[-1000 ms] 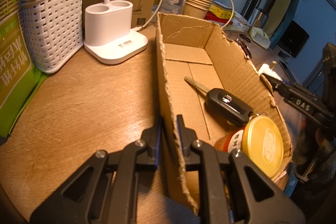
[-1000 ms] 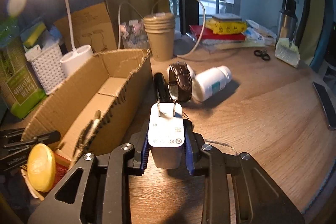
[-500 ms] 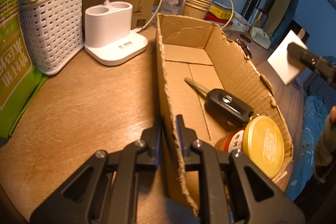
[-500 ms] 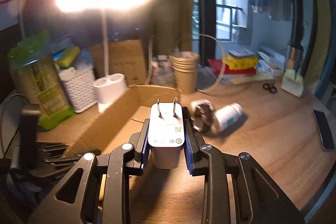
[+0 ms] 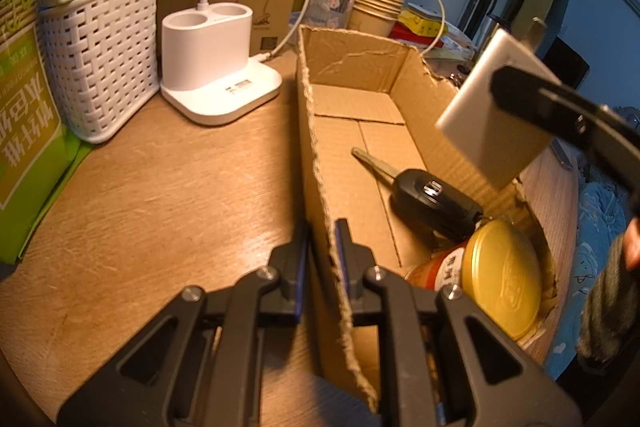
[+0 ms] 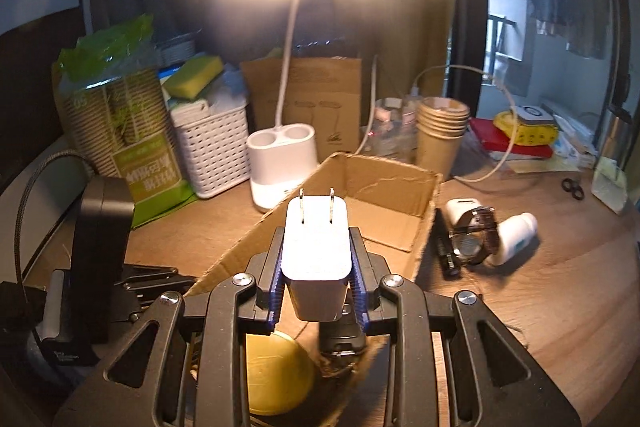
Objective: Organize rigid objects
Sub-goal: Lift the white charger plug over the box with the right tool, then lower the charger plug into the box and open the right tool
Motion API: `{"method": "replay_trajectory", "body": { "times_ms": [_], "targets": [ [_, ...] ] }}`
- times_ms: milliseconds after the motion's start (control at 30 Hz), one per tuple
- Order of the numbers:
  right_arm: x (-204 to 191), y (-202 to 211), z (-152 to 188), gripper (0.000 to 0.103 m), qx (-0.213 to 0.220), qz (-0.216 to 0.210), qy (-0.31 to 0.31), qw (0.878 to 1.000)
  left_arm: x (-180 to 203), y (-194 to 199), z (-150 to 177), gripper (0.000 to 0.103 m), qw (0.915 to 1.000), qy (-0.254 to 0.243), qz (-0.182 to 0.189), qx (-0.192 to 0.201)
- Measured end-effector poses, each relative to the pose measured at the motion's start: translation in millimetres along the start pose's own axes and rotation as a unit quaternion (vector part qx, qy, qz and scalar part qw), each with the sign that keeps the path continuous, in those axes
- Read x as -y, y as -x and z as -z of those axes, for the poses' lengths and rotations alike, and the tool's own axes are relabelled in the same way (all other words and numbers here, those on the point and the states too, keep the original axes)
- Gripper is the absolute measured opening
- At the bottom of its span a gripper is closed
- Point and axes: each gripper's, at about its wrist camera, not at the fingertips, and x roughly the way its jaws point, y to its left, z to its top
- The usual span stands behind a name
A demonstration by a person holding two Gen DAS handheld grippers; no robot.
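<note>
Wooden desk (image 5: 160, 195) holds the torn cardboard box (image 5: 360, 155), its near wall clamped by the left gripper (image 5: 322, 259). Right gripper (image 6: 318, 287), clamped on the white charger (image 6: 316, 251), should lower it past the car key (image 5: 432, 199) and jar (image 5: 492, 275) before releasing.

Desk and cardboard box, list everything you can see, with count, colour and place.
cardboard box: one, brown, centre of desk
car key: one, black, in box
jar: one, yellow lid, in box near end
charger plug: one, white, above box
lamp base: one, white, left of box
basket: one, white, far left
paper cups: one stack, tan, behind box
watch: one, dark, right of box
bottle: one, white, lying beside watch
left tongs: shut on box wall
right tongs: shut on charger plug
</note>
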Motion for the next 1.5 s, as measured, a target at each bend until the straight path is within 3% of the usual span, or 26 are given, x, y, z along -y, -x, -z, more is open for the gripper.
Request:
{"method": "replay_trajectory", "body": {
  "times_ms": [900, 1233, 1500],
  "targets": [
    [-24, -56, 16, 0.030, -0.096, -0.013, 0.032, 0.995, 1, 1, 0, 0.014, 1.0000, -0.002, -0.002, 0.000],
    [-20, -48, 14, 0.030, -0.088, -0.024, 0.019, 0.996, 0, 1, 0, 0.014, 1.0000, -0.001, -0.001, -0.001],
    [-5, -24, 8, 0.034, -0.047, -0.019, 0.001, 0.999, 0, 1, 0, 0.014, 1.0000, 0.000, -0.001, -0.001]
  ]
}}
